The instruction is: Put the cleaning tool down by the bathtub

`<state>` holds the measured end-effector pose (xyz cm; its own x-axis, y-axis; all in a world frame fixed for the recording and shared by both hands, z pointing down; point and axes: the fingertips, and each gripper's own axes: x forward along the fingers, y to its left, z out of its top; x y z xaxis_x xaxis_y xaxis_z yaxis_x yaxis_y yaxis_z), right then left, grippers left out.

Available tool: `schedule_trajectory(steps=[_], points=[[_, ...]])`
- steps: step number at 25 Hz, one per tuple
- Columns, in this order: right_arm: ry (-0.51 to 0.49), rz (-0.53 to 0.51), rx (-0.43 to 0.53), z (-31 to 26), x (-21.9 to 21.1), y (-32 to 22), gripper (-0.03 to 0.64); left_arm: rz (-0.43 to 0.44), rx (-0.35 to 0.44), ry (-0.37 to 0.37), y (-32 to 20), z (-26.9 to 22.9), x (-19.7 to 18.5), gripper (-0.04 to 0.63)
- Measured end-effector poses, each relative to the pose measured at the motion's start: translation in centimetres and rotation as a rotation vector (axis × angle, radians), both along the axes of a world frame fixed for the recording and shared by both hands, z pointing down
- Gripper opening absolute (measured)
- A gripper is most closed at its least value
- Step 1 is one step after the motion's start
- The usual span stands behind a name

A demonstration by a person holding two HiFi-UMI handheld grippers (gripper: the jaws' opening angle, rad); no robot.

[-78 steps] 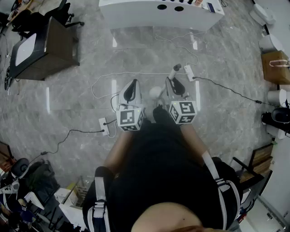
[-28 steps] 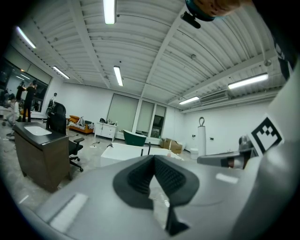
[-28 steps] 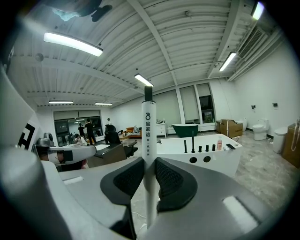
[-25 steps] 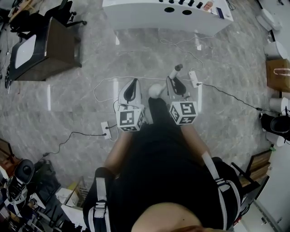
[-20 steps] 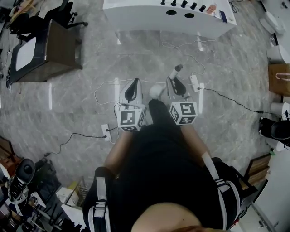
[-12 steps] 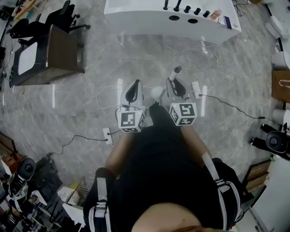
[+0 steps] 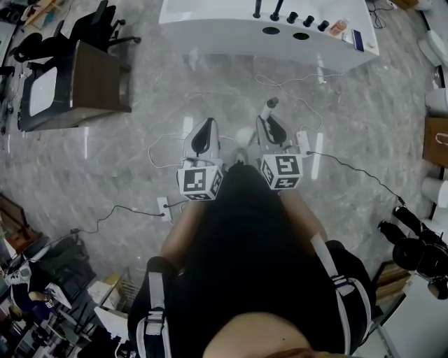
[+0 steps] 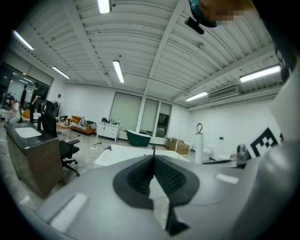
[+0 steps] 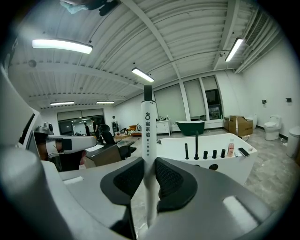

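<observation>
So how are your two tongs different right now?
The right tongs are squeezing the white cleaning tool; the left tongs hold nothing. The left tongs' black pads meet at their tips; the right tongs' pads are kept apart by the tool's handle. Same: both are grey with black ribbed pads, and both point toward the white bathtub.

The bathtub (image 7: 210, 29) stands at 12 o'clock, with taps (image 7: 278, 8) and a bottle (image 7: 339, 26) along its rim. At 10 o'clock a desk (image 7: 70, 87) has an office chair (image 7: 105, 24) behind it. On the floor (image 7: 140, 119), one power strip (image 7: 165, 208) lies at 9 o'clock, another (image 7: 303, 142) at 2, and a paper bag (image 7: 437, 140) at 3
</observation>
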<state>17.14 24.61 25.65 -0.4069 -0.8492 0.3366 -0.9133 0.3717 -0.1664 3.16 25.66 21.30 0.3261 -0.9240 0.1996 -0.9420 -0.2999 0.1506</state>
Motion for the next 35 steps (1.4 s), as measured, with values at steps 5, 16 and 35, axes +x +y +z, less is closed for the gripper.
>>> schedule_trajectory(steps=[5, 16, 35], points=[[0.001, 0.004, 0.003, 0.1, 0.9, -1.4, 0.081, -0.012, 0.017, -0.011, -1.4, -0.7, 0.4, 0.009], [0.009, 0.01, 0.028, -0.4, 0.8, -6.4, 0.081, -0.004, 0.048, -0.016, -6.4, -0.9, 0.2, 0.009], [0.04, 0.08, 0.004, 1.2, -1.1, -18.5, 0.081, 0.073, 0.027, -0.004, -20.7, 1.5, -1.6, 0.009]])
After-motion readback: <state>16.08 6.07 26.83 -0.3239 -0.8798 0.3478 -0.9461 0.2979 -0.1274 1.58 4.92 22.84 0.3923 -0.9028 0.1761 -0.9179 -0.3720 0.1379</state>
